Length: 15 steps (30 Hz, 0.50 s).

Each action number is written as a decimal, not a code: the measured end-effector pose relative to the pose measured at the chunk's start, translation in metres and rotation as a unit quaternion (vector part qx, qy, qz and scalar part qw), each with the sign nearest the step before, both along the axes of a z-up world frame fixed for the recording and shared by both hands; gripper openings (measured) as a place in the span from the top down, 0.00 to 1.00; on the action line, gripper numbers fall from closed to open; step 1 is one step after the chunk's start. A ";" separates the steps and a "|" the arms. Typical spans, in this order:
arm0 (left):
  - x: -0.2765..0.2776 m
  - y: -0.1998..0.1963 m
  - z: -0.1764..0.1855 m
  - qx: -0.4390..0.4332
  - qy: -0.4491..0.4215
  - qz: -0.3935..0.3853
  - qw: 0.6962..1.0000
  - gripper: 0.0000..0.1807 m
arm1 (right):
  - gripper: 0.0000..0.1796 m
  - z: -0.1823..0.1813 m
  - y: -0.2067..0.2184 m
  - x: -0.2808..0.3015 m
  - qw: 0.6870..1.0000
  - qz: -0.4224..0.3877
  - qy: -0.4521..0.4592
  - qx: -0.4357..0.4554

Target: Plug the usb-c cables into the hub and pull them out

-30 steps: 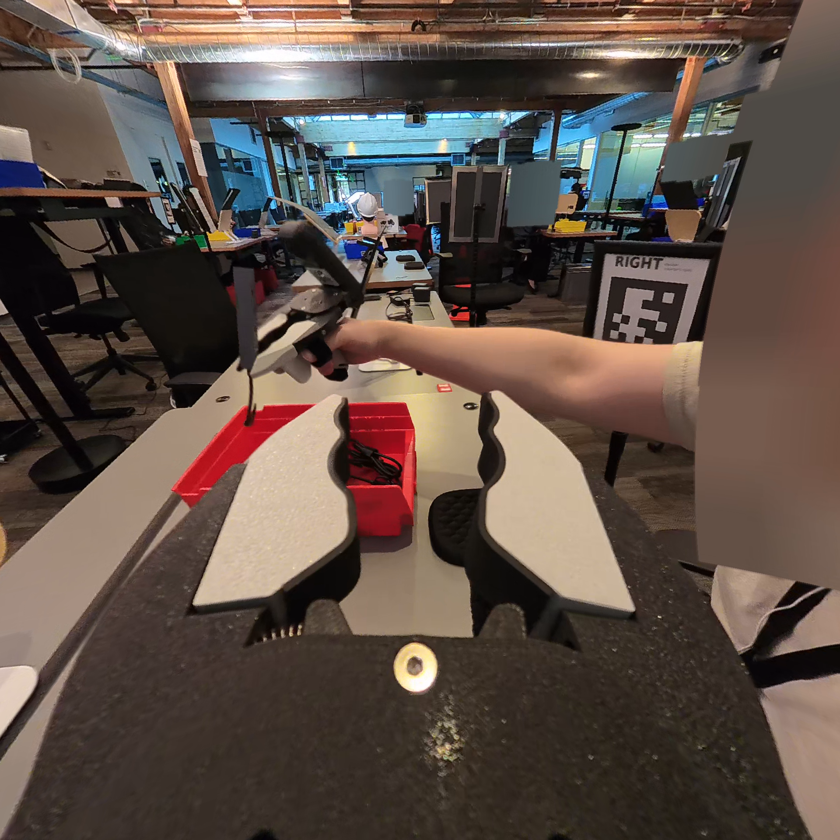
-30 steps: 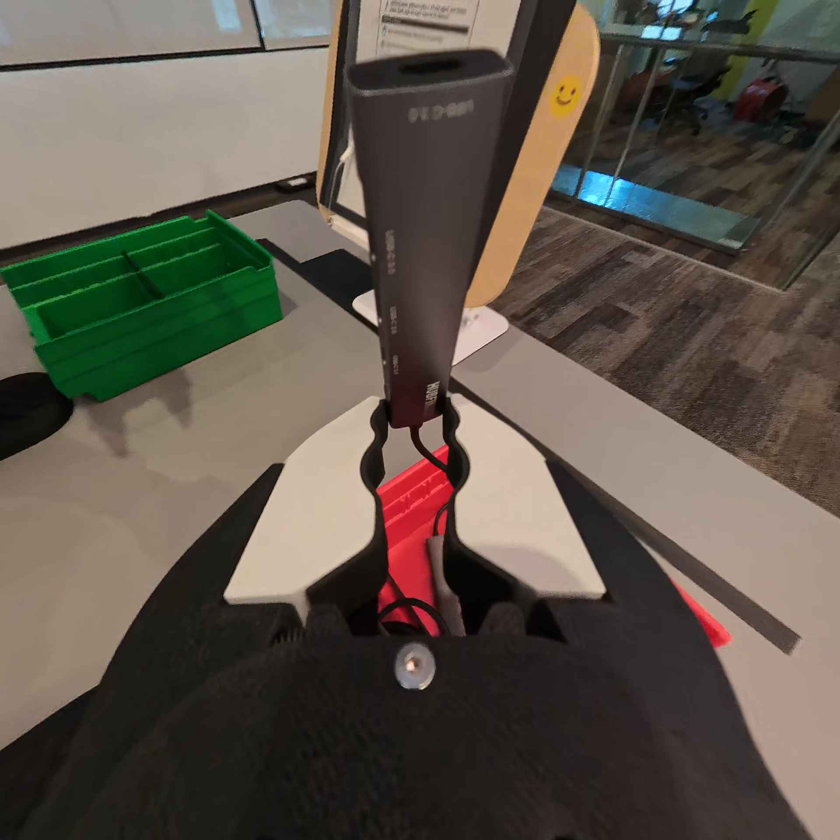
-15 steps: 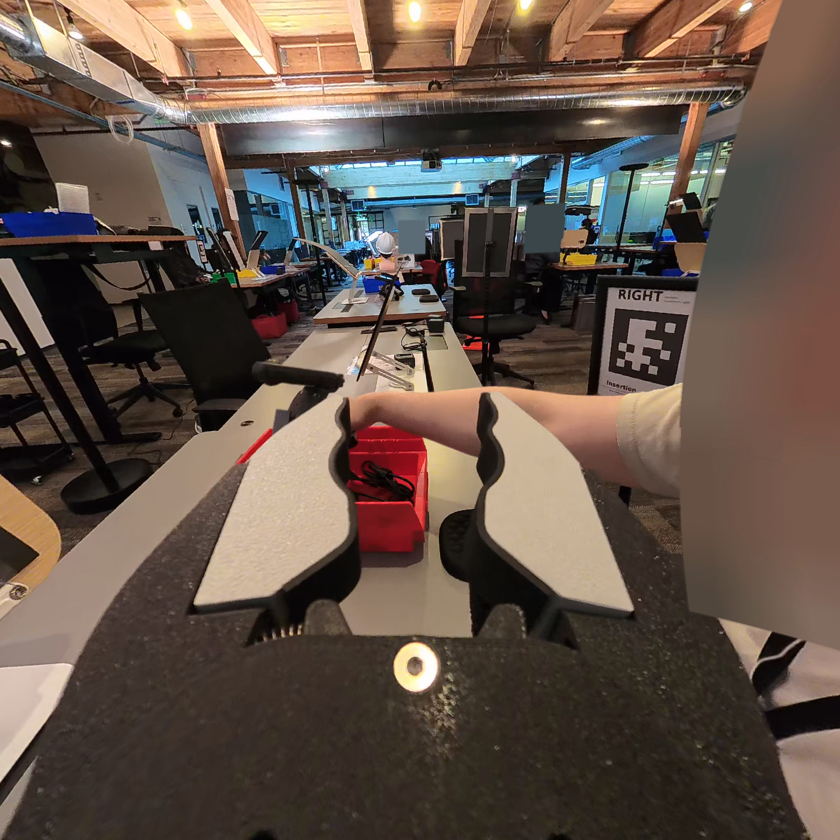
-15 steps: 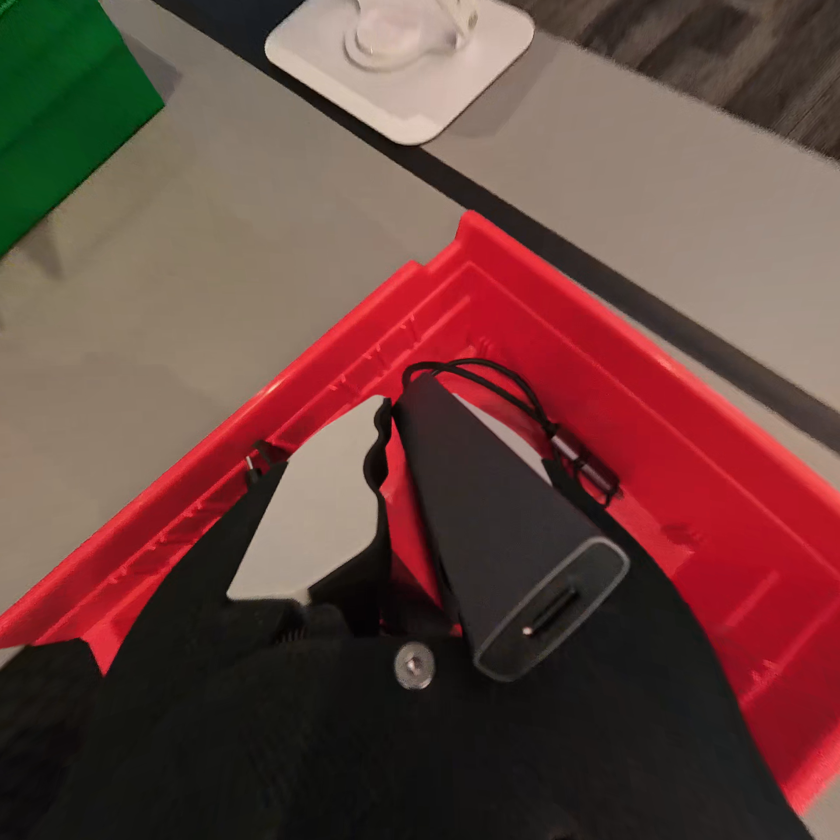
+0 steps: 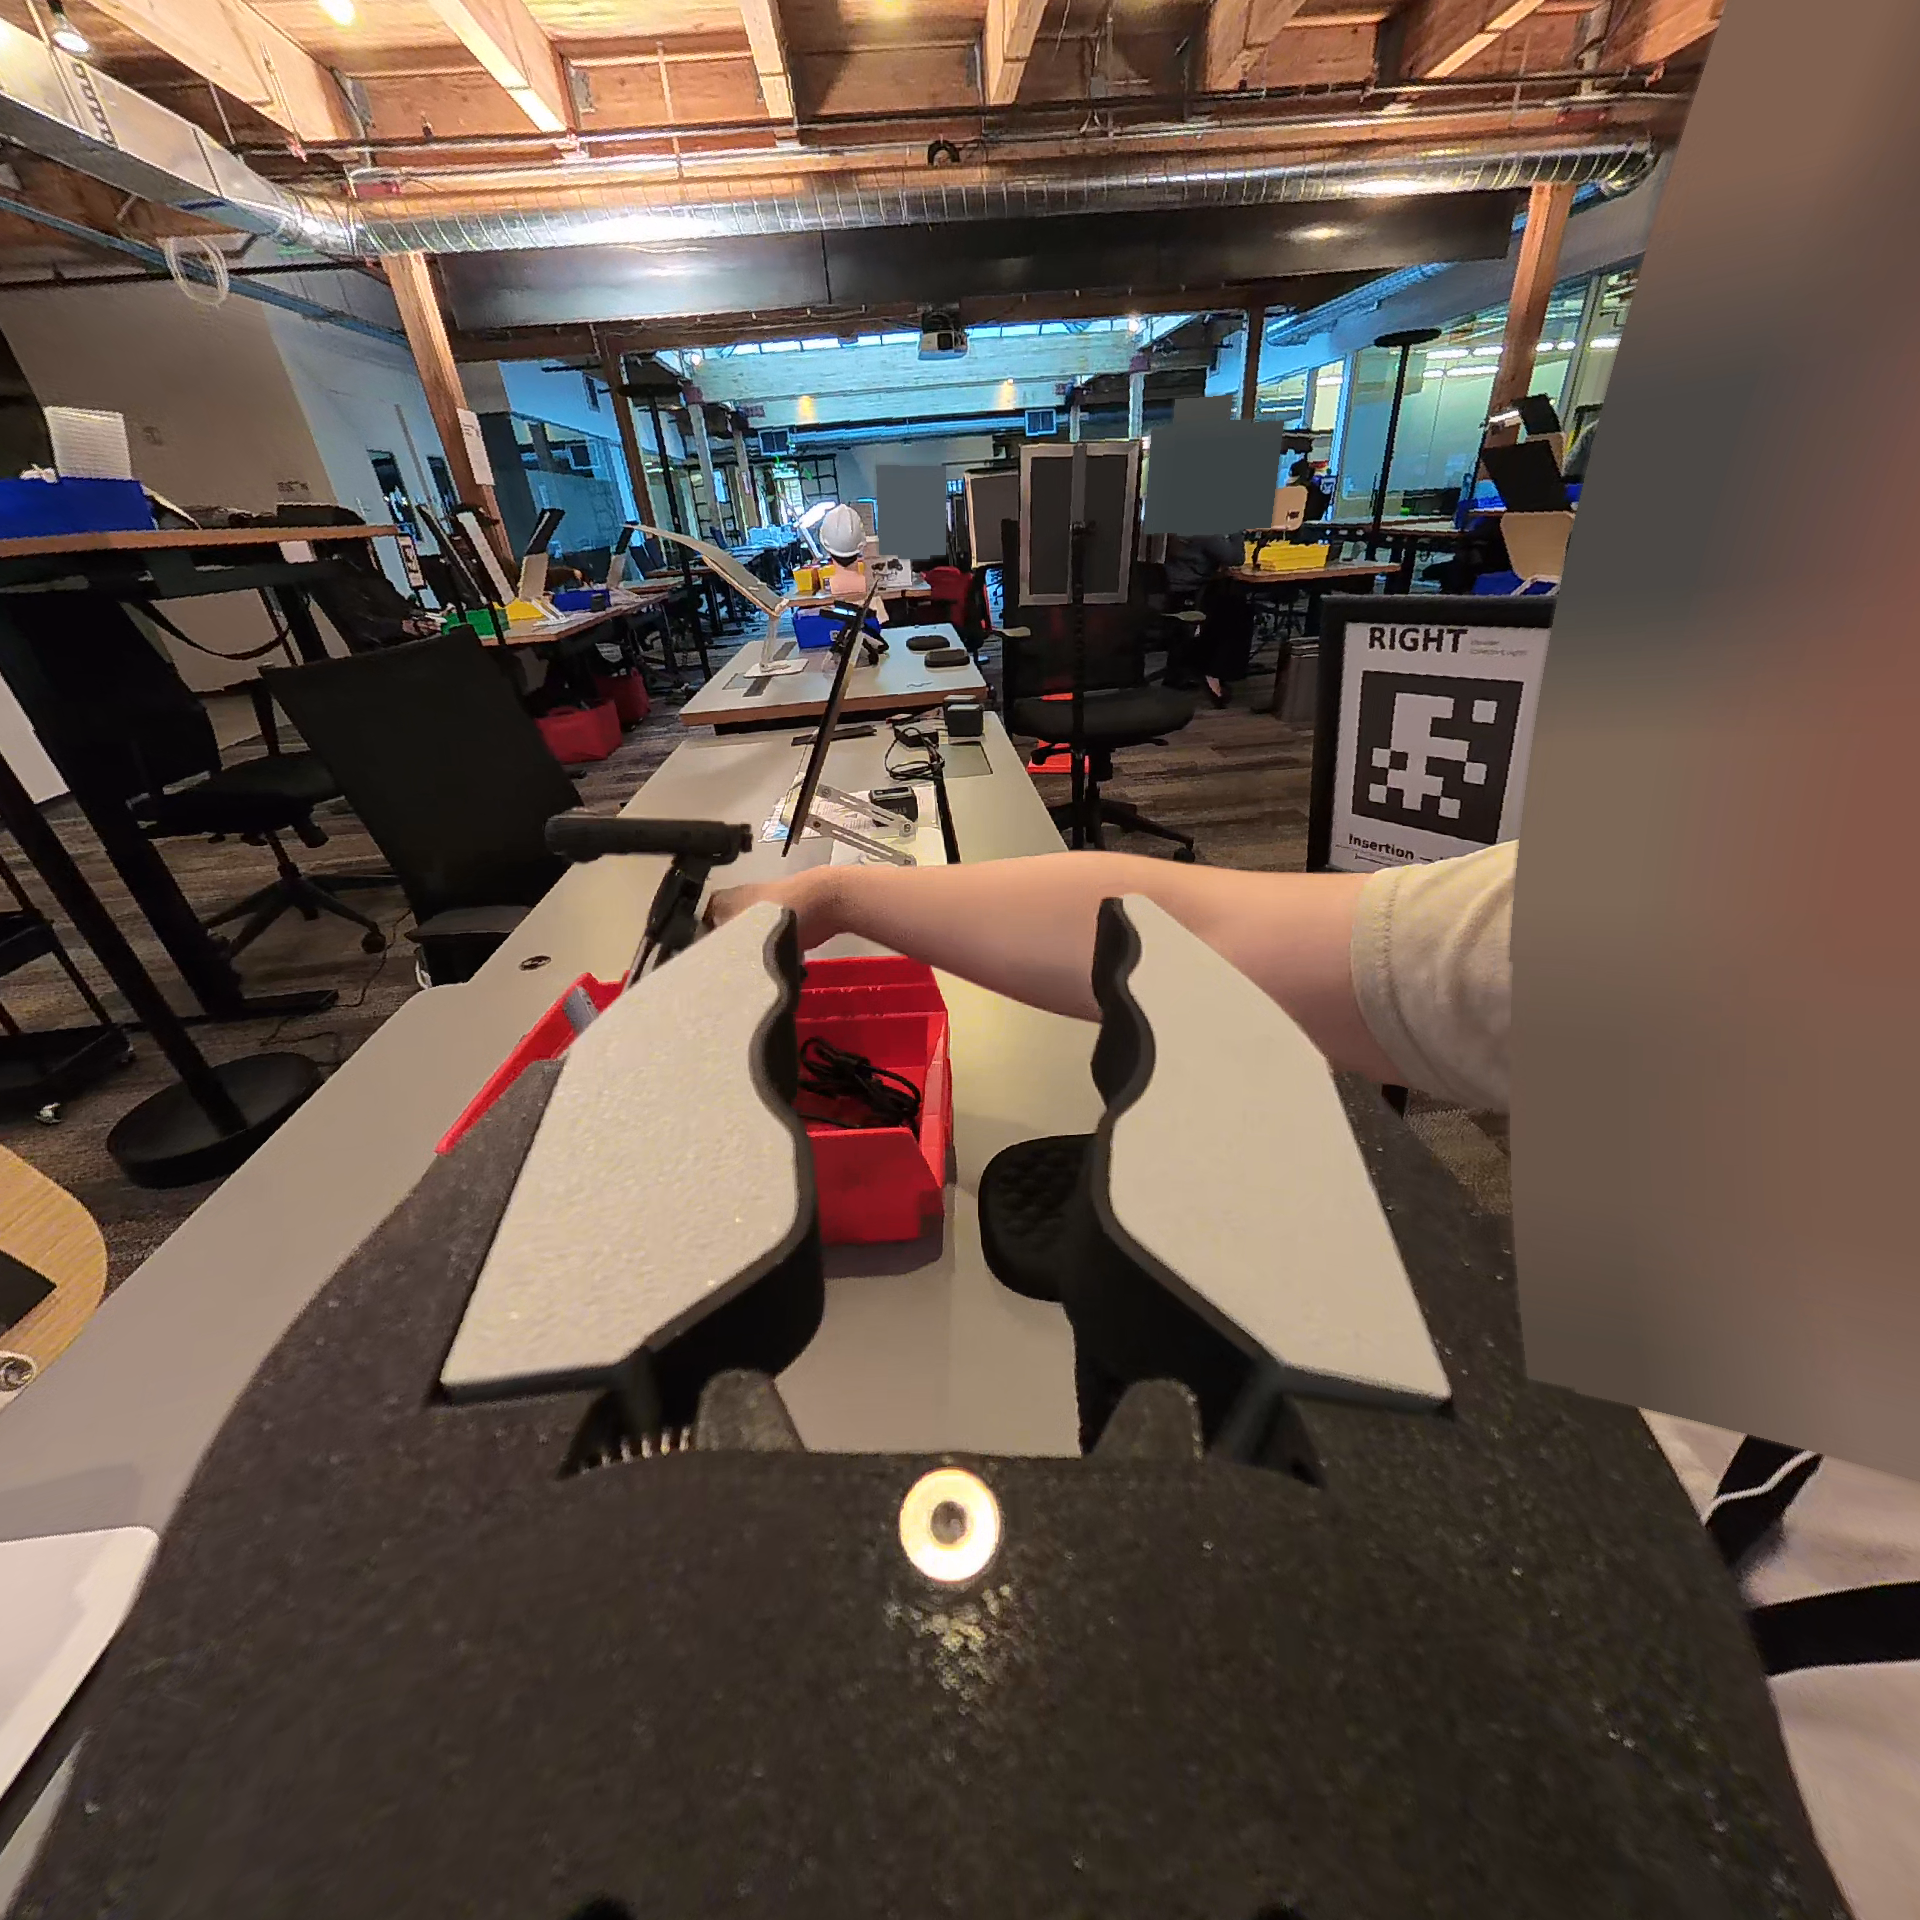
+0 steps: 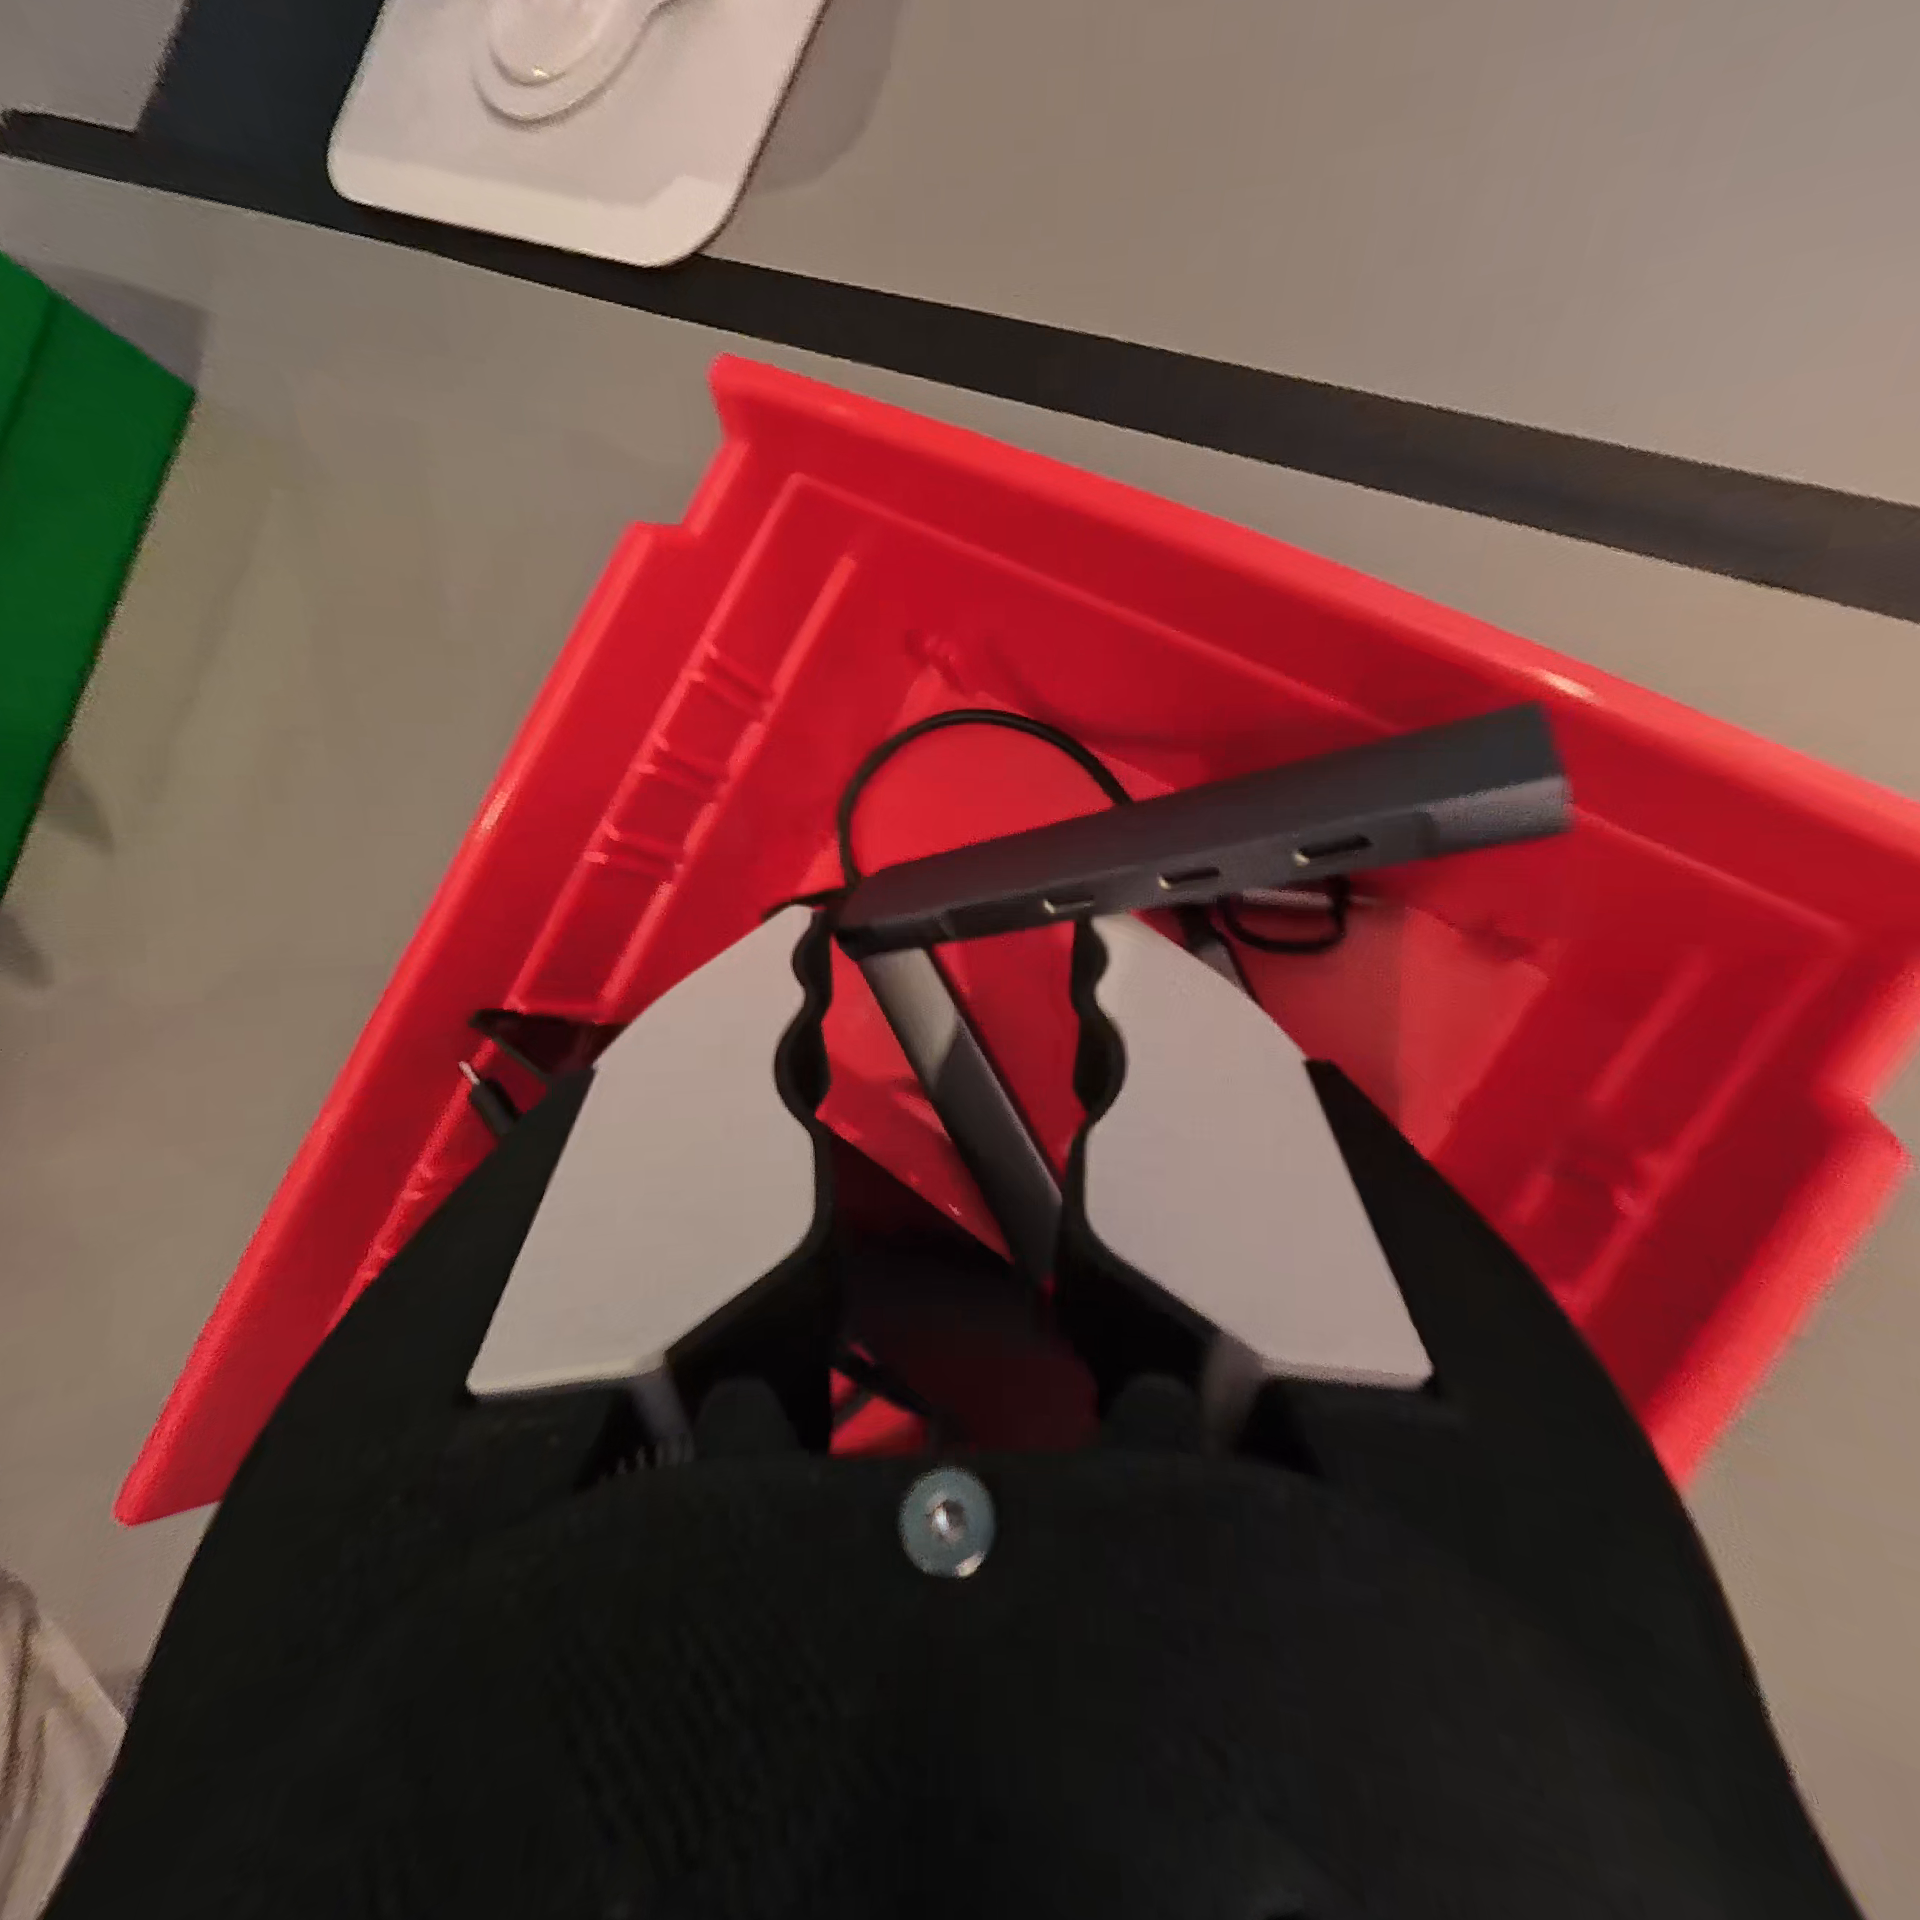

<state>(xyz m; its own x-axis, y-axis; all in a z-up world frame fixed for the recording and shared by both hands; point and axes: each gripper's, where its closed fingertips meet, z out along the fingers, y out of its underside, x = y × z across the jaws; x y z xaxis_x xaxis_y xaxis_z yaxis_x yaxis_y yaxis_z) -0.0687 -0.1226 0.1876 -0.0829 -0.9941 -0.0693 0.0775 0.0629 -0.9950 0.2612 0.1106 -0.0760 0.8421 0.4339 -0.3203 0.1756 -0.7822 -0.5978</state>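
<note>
My right gripper (image 6: 951,935) is open and points down into a red bin (image 6: 1714,1039). The dark grey hub (image 6: 1226,842) lies across the bin just beyond my fingertips, its row of ports facing me and its left end by the left fingertip. Its thin black cable (image 6: 966,717) loops behind it. A grey bar (image 6: 966,1081) shows between the fingers; I cannot tell what it is. My left gripper (image 5: 948,920) is open and empty, held above the table before the red bin (image 5: 883,1184), which holds black cables (image 5: 857,1086).
A person's arm (image 5: 1039,935) reaches across to the bin. A green bin (image 6: 62,582) is at the left, a white stand base (image 6: 561,114) beyond. A black strip (image 6: 1351,416) crosses the grey table. A black round pad (image 5: 1029,1195) and a marker sign (image 5: 1434,748) are at the right.
My right gripper tipped down into the red bin, opened and let go of the hub, which now lies in the bin. My left gripper stayed open.
</note>
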 end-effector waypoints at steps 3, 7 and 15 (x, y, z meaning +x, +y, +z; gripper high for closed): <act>-0.001 0.000 -0.001 -0.001 0.005 0.000 1.000 0.70 | 0.73 -0.003 -0.011 0.023 0.999 -0.018 -0.038 -0.017; -0.005 0.002 -0.001 0.001 0.010 0.009 1.000 0.70 | 0.73 0.011 -0.027 0.047 0.996 -0.018 -0.082 -0.015; -0.043 0.068 -0.017 0.013 0.075 0.225 0.971 0.69 | 0.58 0.041 -0.091 0.085 0.977 -0.181 -0.105 0.043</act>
